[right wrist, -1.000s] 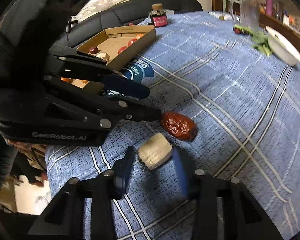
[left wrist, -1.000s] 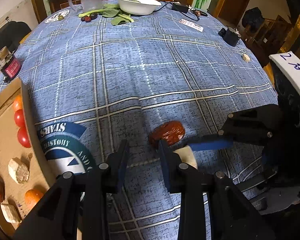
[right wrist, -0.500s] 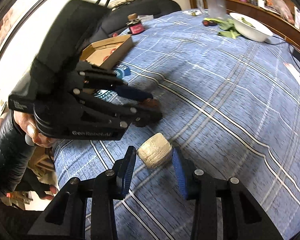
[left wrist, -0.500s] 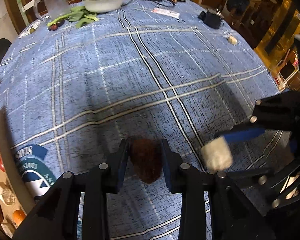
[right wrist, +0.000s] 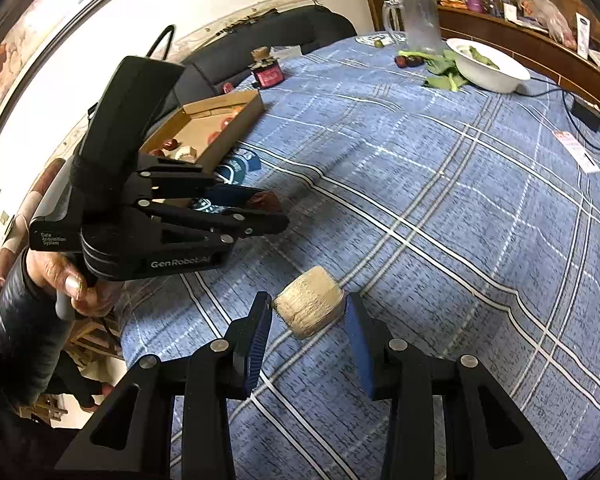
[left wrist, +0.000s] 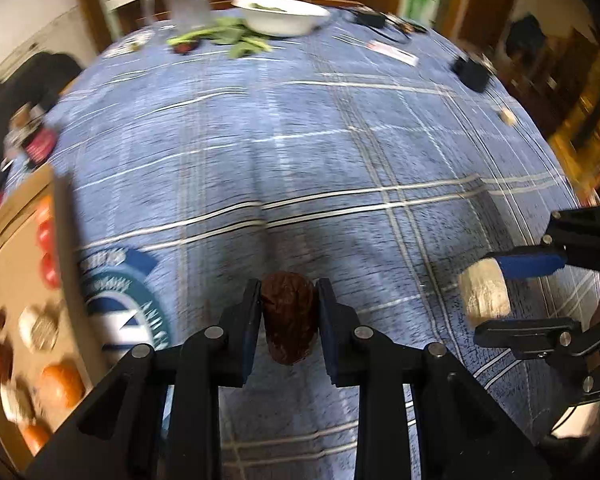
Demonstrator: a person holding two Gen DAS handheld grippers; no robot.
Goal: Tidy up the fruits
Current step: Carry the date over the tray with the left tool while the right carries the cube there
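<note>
Left hand-held gripper (left wrist: 288, 312) around wrinkled, probably leathery date (left wrist: 288, 316).

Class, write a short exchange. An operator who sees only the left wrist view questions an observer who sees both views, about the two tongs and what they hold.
Operator: I see the date clamped in my left tongs. Who holds that tool?
Observer: A bare hand with a dark sleeve grips its handle from below.
Operator: The right tongs show side-on here. Do both pads meet the pale chunk?
Observer: Yes. Seen head-on, one blue pad sits against each side of the chunk.
</note>
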